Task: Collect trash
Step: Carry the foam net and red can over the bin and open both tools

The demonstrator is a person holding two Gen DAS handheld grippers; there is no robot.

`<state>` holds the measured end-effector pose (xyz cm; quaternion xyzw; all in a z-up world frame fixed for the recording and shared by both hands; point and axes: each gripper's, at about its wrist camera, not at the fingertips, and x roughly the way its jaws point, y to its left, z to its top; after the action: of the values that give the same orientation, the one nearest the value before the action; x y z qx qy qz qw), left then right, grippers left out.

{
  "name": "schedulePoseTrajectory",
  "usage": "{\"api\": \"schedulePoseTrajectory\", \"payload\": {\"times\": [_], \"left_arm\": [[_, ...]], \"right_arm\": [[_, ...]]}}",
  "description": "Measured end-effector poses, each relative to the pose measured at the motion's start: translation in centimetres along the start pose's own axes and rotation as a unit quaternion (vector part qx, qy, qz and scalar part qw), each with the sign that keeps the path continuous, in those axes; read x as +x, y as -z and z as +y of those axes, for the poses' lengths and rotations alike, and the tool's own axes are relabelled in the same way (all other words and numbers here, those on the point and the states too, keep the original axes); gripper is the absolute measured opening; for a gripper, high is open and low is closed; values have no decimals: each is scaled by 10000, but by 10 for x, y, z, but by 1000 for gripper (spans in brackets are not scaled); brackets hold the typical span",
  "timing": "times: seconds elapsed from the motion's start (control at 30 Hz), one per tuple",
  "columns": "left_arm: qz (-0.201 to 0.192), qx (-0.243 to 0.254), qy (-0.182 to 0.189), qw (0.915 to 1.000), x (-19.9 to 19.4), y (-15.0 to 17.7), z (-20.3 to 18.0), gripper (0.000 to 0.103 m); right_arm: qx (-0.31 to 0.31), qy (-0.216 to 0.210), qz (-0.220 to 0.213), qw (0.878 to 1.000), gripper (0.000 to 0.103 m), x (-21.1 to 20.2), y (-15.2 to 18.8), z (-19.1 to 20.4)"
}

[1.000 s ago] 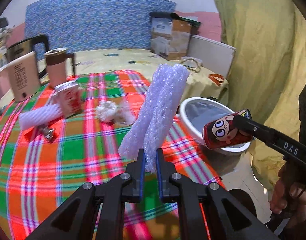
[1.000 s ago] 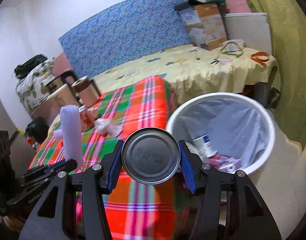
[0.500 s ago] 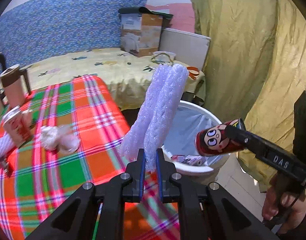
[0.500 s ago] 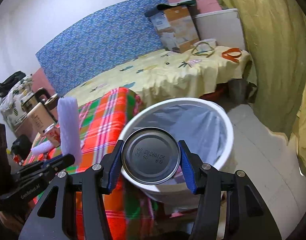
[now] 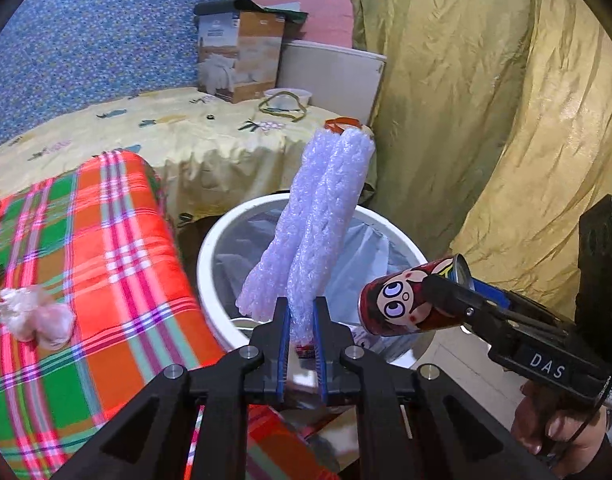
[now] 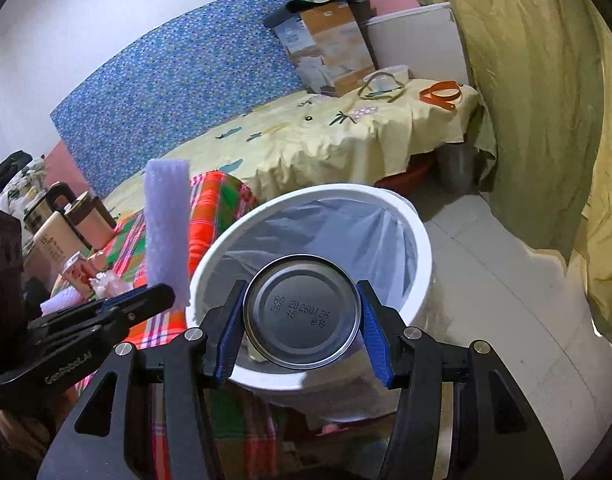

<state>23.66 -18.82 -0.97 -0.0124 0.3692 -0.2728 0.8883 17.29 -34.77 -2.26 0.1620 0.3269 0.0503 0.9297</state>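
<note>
Plaid cloth [image 5: 105, 248] at far left carries what is left of my job: a crumpled tissue [image 5: 33, 316] near its edge; in the right wrist view a can [image 6: 78, 276] stands further back beside two jugs [image 6: 61, 232], which I judge are not trash. At centre my left gripper [image 5: 299, 328] is clamped on the foot of a foam sleeve [image 5: 314, 220], pads pressed into it; the sleeve stands nearly upright in front of the bin [image 5: 209, 248], a white tub with a clear liner; some wrappers already lie at its bottom, so part of the collecting looks done. To the right my right gripper [image 6: 301, 320] grips a cartoon can [image 5: 406, 304] by its sides, blue pads [image 6: 229, 328] on both flanks, the stamped base facing the camera; the can lies level over the bin's near rim. My hand [image 5: 558, 428] shows at the lower right edge of the left view. Neither piece has been dropped yet; both wait above or beside the opening; I judge the haul roughly halfway, with the tissue and the standing can to follow.
</note>
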Motion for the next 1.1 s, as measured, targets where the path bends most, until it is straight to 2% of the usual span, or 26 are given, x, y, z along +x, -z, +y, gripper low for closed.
{"api": "schedulePoseTrajectory", "payload": {"times": [0.1,0.23,0.53,0.83,1.1], "left_arm": [[48,-94,61,9999,7,0,4,15],[39,-185,141,9997,9,3,9,32],[-71,-252,45,9996,-6,7,16,32],[-160,-429,-123,9989,-34,22,27,32],[-276,-506,-330,9978,-64,33,32,32]], "right_arm": [[15,17,34,10000,55,4,-1,-3],[17,14,96,10000,55,8,0,-4],[-48,-53,336,9994,55,13,2,-2],[-164,-6,96,9998,60,-2,-2,3],[-291,-92,114,9995,60,-10,3,16]]}}
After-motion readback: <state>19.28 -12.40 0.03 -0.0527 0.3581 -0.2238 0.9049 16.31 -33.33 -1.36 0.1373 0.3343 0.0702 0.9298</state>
